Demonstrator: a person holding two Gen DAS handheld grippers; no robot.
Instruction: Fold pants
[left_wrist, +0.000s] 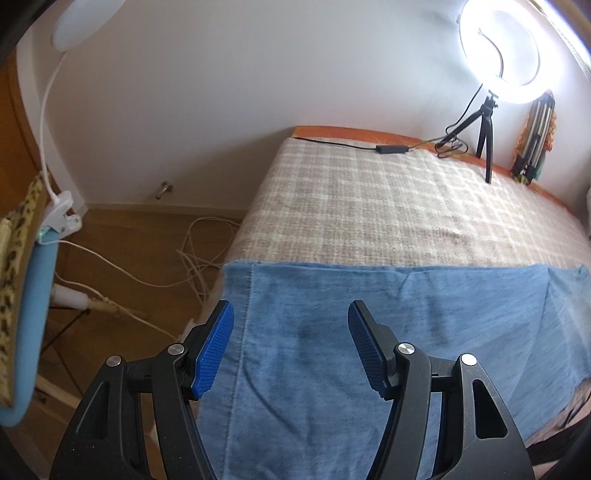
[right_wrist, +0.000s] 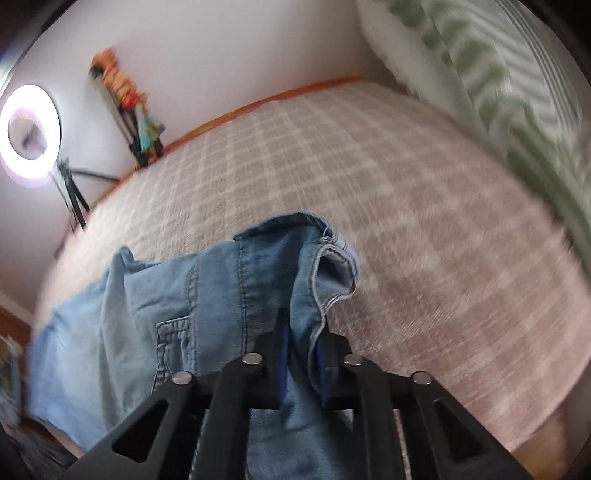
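Denim pants (left_wrist: 369, 332) lie across the near edge of a bed covered by a checked blanket (left_wrist: 369, 206), their long axis running left to right along that edge. In the left wrist view the fabric is a flat, smooth blue band; its left end hangs over the bed corner, above a wooden floor (left_wrist: 122, 229) strewn with white cables (left_wrist: 199, 254). The left gripper (left_wrist: 291, 332) hovers over this left end with its blue-padded fingers (left_wrist: 216, 343) spread wide, nothing between them; whether they touch the cloth cannot be told. Farther back a lit ring light (left_wrist: 498, 48) stands on a small tripod on the bed.

The right wrist view, blurred, shows what the other does not: the bunched end of the pants with stitched seams, a pocket (right_wrist: 173, 343) and a hem or waistband opening (right_wrist: 332, 266) rising away from the camera. The right gripper (right_wrist: 303, 354) is closed tight on a fold of this denim, the cloth pinched between its fingers and draping leftward. A green-patterned pillow (right_wrist: 517, 92) lies at the far right.
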